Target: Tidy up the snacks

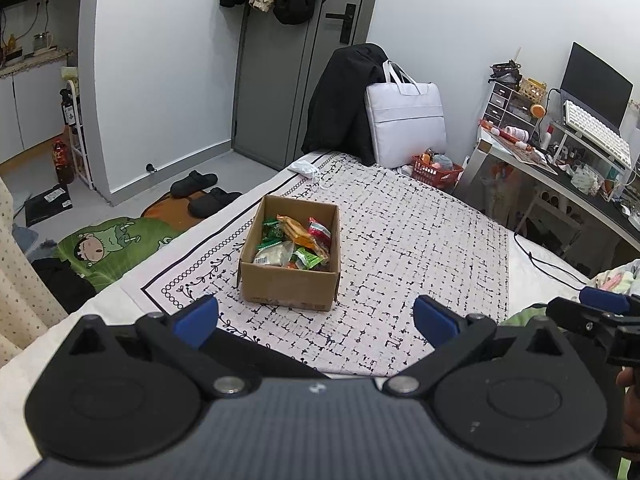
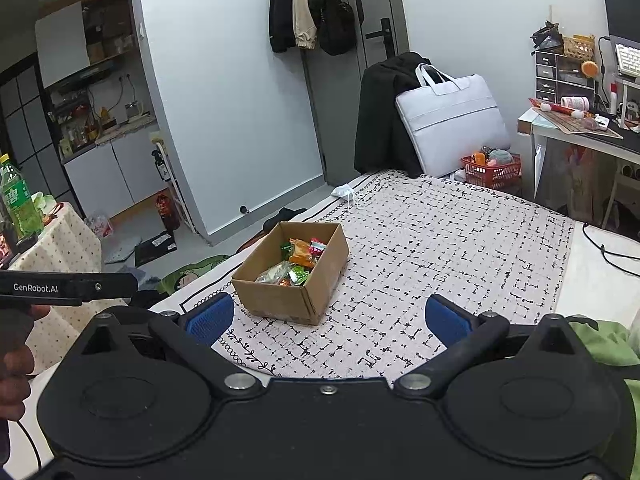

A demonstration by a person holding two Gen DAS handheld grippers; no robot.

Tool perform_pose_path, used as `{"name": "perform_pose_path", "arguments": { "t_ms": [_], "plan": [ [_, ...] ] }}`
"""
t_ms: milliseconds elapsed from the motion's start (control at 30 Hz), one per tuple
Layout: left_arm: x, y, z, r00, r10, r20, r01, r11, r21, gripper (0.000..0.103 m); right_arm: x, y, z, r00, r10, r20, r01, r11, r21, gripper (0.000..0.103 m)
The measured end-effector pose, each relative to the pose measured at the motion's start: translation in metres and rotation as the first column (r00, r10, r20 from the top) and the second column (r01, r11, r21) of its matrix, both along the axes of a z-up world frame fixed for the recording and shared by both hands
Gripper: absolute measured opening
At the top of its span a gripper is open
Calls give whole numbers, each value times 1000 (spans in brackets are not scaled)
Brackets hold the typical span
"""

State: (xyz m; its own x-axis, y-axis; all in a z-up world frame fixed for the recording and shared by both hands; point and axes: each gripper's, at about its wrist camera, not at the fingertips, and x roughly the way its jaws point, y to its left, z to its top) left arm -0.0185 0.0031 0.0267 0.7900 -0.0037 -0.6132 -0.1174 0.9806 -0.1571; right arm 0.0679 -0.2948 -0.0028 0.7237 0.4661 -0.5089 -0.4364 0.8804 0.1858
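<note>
From the left wrist, the left gripper (image 1: 316, 318) hangs with its blue pads wide apart and nothing between them, above the near edge of the patterned bedspread (image 1: 420, 240). Beyond it sits the open cardboard box (image 1: 290, 280), snack packets (image 1: 296, 242) heaped inside.

From the right wrist, the right gripper (image 2: 328, 320) is likewise spread and bare. The box (image 2: 280, 300) sits just beyond its left pad, holding packets (image 2: 300, 262), perhaps a dozen. A white face mask (image 2: 344, 191) lies far off.

Both my wrist cameras look forward and down across the bed (image 1: 400, 240) toward the door (image 1: 280, 80). My left view sits nearer the cardboard box (image 1: 288, 280); both share bed, box and door.
</note>
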Motion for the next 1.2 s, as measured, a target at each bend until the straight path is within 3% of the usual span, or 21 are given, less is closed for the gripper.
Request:
{"name": "perform_pose_path", "arguments": {
  "t_ms": [1200],
  "plan": [
    [-3,7,-7,1000,29,-9,-29,1000,-2,103,6,-3,-17,998,-32,-63,34,999,31,103]
  ]
}}
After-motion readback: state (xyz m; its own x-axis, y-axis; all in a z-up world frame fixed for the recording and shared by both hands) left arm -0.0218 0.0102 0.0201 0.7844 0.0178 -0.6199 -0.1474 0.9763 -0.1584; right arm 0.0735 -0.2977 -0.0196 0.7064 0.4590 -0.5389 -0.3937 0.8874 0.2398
